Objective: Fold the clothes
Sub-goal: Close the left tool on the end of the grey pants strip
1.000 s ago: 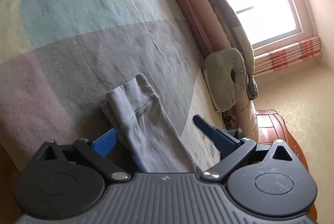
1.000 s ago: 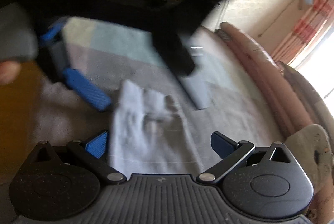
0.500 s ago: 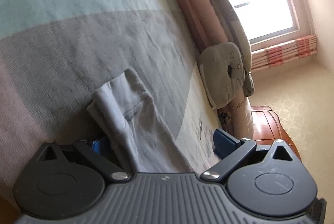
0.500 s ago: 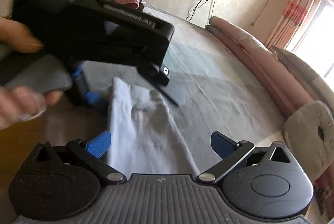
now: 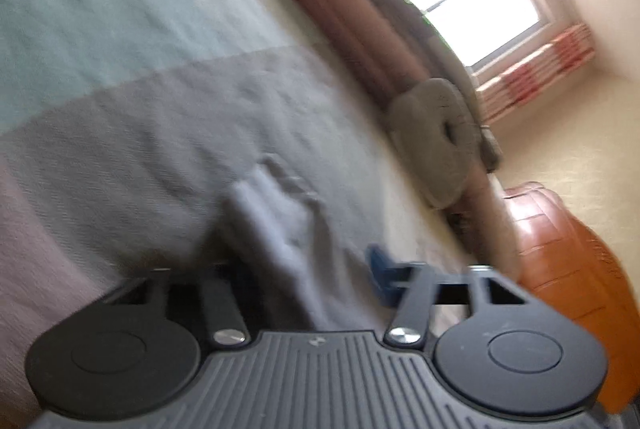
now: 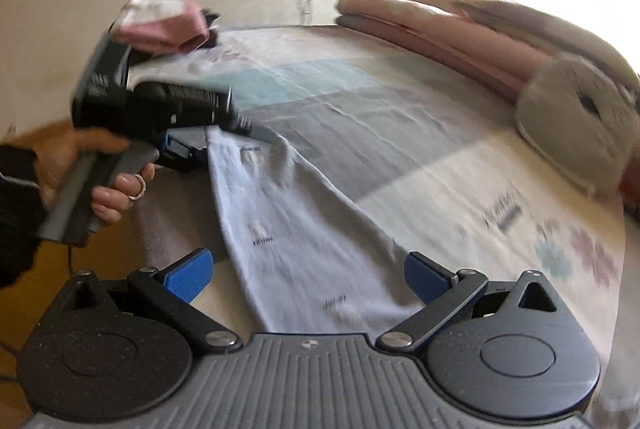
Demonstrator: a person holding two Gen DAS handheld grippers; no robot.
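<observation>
Two handheld grippers work over a bed, one in each of your hands. Your left hand [image 6: 100,173], with a ring on one finger and a dark sleeve at the wrist, wraps around the grey handle of the left gripper [image 6: 224,141], which angles down toward the bedspread [image 6: 380,133] at the far end of a pale blue-grey garment [image 6: 288,229]. Its jaws are closing, with that end of the garment lying between them; in the left wrist view the fabric [image 5: 280,229] runs up between the fingers, one blue pad [image 5: 380,269] shows just right of the cloth, and the other pad is hidden behind it, so you cannot tell from this blurred view whether the pads already press the fabric

Your right hand is out of sight. The right gripper [image 6: 308,277] points down over the near end of the same garment, its jaws spread wide, one blue pad on either side of the cloth and neither one touching it

The garment lies as a long, narrow strip on the grey and pale patches of the bedspread, reaching from one gripper to the other. Folded pink clothes [image 6: 164,25] sit at the bed's far corner, and a grey cushion [image 6: 580,133] rests near the rolled pink bedding [image 6: 420,25]
</observation>
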